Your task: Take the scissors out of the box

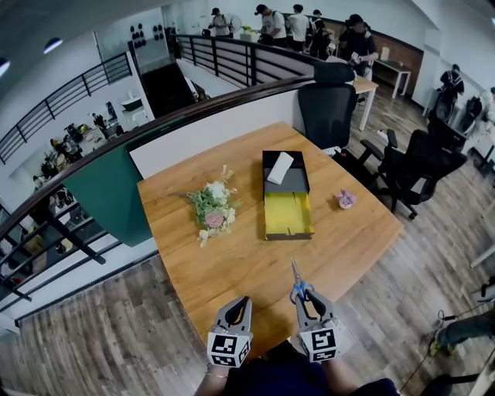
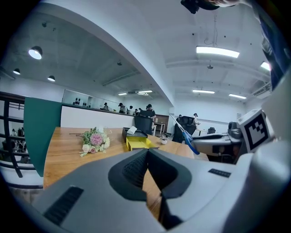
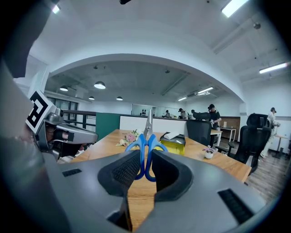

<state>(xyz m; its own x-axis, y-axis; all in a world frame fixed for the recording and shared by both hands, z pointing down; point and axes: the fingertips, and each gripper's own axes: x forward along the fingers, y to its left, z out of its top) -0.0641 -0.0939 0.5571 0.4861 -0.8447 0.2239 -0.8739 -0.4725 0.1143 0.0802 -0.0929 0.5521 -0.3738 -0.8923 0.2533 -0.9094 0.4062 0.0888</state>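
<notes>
Wooden table (image 1: pixel 232 263) stands on plank floor (image 1: pixel 116 340), beside a green panel (image 1: pixel 108 197) and black railing (image 1: pixel 224 58). Black office chairs (image 1: pixel 327 112) at far side; strip lights (image 2: pixel 217 51) lit.

Head view steeply down, gripper views across table (image 1: pixel 247 255)

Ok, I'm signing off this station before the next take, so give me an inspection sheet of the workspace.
Surface: wooden table.
Job's things: scissors out of the box, held over the table's near edge; box open, yellow tray slid out.
Clutter: flower bouquet, small pink pot, white packet on the box.
Grippers: left gripper shut, empty; right gripper shut on the scissors' blue handles.
Cables: nothing seen on the table.
Surroundings: office chairs, railing, people beyond.
</notes>
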